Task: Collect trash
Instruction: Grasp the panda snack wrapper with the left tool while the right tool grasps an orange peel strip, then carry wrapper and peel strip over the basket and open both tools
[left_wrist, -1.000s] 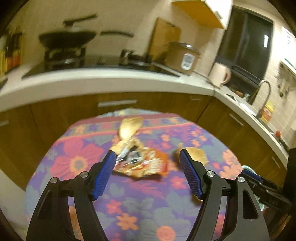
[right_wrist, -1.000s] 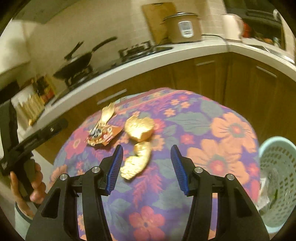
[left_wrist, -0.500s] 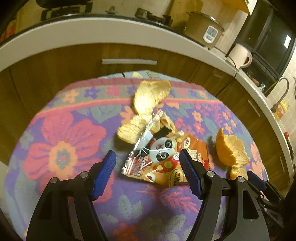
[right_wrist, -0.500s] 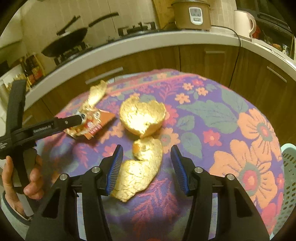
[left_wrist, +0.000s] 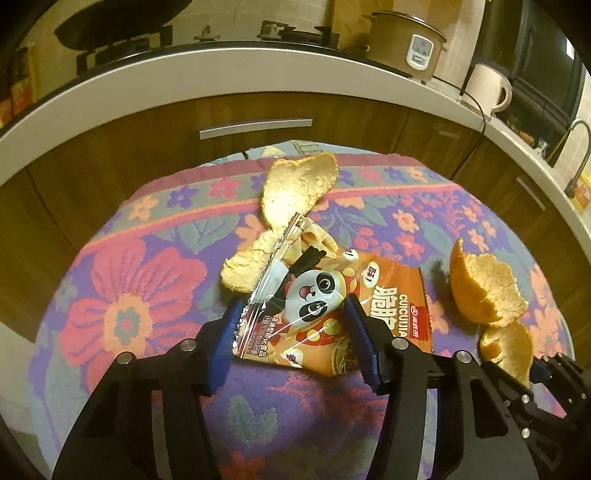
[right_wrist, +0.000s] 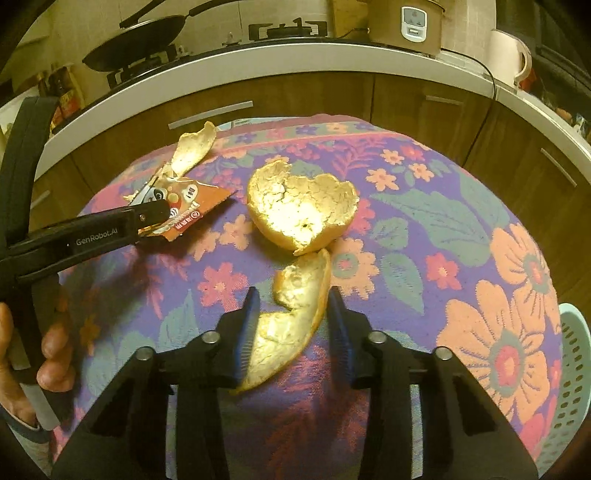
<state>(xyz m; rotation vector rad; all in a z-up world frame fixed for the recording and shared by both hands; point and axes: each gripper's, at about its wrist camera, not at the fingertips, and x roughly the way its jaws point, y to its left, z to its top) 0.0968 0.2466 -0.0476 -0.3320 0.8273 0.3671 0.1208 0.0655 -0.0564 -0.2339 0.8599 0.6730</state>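
An orange snack wrapper with a panda (left_wrist: 332, 306) lies on the floral tablecloth (left_wrist: 129, 314). My left gripper (left_wrist: 291, 321) is open, its blue fingers on either side of the wrapper's near end. A long peel (left_wrist: 295, 188) lies behind the wrapper. My right gripper (right_wrist: 291, 317) is open around a long strip of orange peel (right_wrist: 291, 325). A cup-shaped peel (right_wrist: 299, 214) lies just beyond it. The wrapper (right_wrist: 184, 210) and left gripper (right_wrist: 147, 218) show at the left of the right wrist view.
A pale green mesh basket (right_wrist: 569, 387) stands below the table's right edge. Brown cabinets and a white counter (left_wrist: 221, 62) with a pan, rice cooker (left_wrist: 406, 44) and kettle curve behind the table.
Both grippers have moved down and forward. The left now straddles the wrapper and the right straddles the long peel. Both gaps look narrower than before.
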